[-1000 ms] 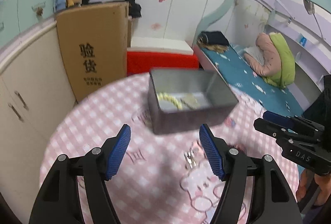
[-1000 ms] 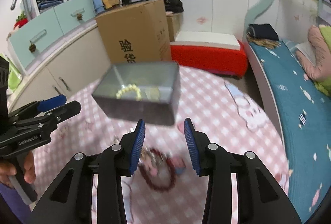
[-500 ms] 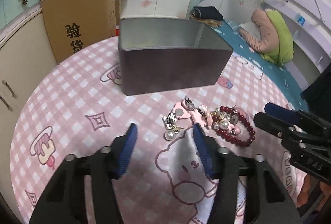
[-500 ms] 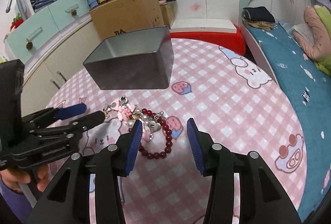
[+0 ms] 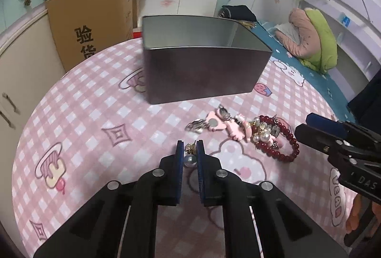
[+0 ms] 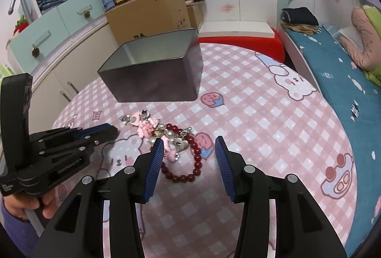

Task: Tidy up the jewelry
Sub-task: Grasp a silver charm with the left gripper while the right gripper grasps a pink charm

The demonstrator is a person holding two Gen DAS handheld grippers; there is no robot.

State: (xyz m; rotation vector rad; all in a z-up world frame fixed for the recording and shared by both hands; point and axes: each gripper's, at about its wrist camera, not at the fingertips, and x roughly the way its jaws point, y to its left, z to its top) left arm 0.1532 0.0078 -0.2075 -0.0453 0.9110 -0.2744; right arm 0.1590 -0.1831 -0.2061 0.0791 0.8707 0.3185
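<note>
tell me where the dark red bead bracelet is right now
The dark red bead bracelet lies on the pink checked tablecloth, at the near end of the jewelry pile, between the open right gripper's fingers and in front of the grey metal tin.

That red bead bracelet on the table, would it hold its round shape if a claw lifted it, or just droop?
The red bead bracelet would probably droop: it looks like separate round beads on a string, lying in a loose loop. Charms overlap its far side, so they may snag and drag along. The beads look glossy, so possibly slippery.
</note>
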